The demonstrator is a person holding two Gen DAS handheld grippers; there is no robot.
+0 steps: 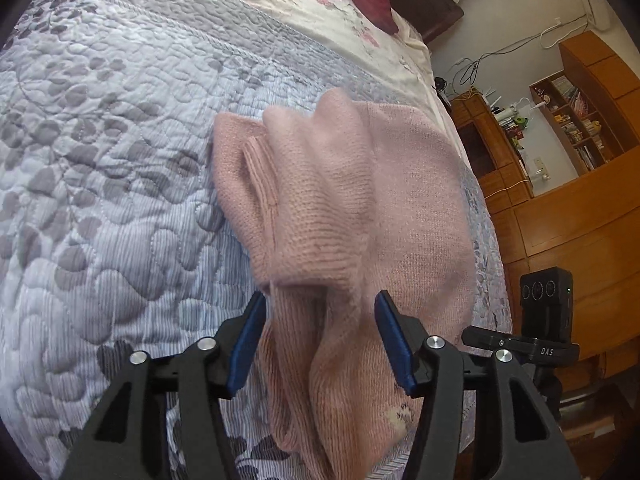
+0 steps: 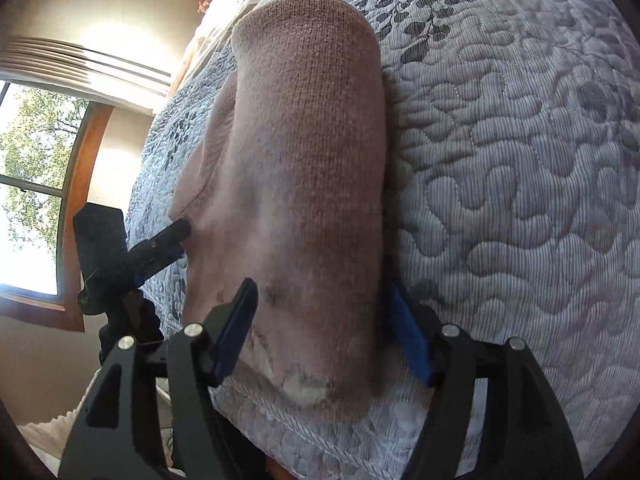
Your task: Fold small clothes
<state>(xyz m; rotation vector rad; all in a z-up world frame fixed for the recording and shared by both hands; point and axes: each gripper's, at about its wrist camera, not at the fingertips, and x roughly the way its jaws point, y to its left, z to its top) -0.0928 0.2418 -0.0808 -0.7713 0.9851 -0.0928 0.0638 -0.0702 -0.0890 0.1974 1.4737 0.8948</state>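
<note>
Near the bed's side edge, on the quilted grey-blue bedspread (image 1: 120, 168), lies the pink knit garment (image 1: 320, 200), bunched and partly doubled over itself. From my left wrist view, my left gripper (image 1: 320, 340) has its blue-padded fingers (image 1: 248, 344) spread apart, with a hanging fold of the knit passing between them; the pads do not press it, so I read this gripper as released. From the right wrist view, my right gripper (image 2: 320, 320) also has its fingers (image 2: 236, 320) wide apart, straddling a rolled, raised hump of the same garment (image 2: 308, 152); the right-hand pad sits just beside the cloth's edge and I cannot tell if it touches. The left gripper (image 2: 160, 252) shows at the garment's far side, its tip against the knit. A wooden bookshelf (image 1: 576, 120) stands beyond the bed, and a window (image 2: 32, 184) too.
</note>
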